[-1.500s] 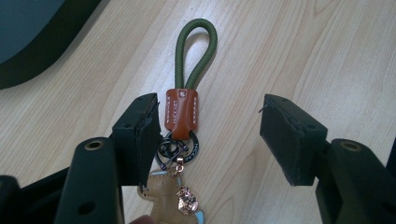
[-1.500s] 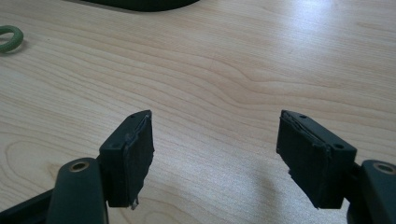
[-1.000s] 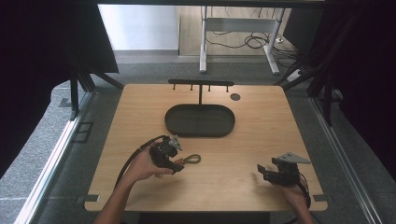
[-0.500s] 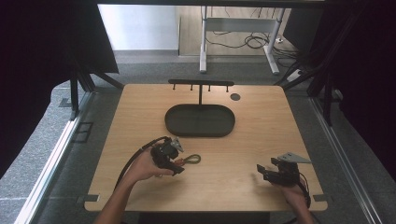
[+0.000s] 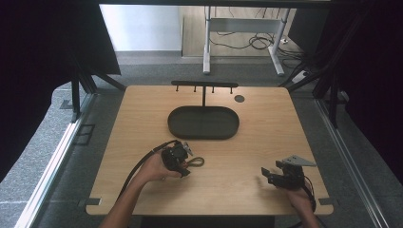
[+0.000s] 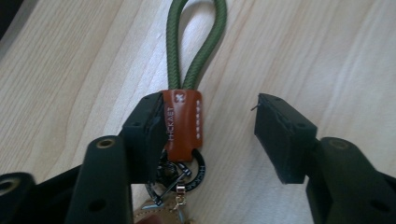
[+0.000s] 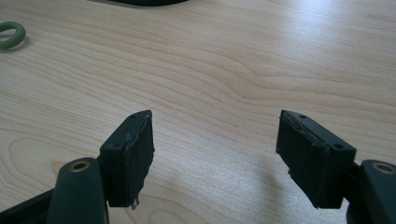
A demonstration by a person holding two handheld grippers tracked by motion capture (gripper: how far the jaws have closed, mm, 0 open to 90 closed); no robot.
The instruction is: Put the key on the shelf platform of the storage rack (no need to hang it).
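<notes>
Between the closing left gripper (image 6: 205, 135) jaws lies a brown-tagged keychain (image 6: 183, 123); right gripper (image 7: 215, 158) gapes wide.

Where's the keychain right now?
In the high view, the keychain lies on the table left of centre, nearer than the black tray, between the left gripper's jaws.

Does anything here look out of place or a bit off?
Mildly. The keychain with its green cord loop lies flat on the table rather than on the hook stand or in the dark tray. It also sits off-centre in the left gripper, touching one jaw only.
</notes>
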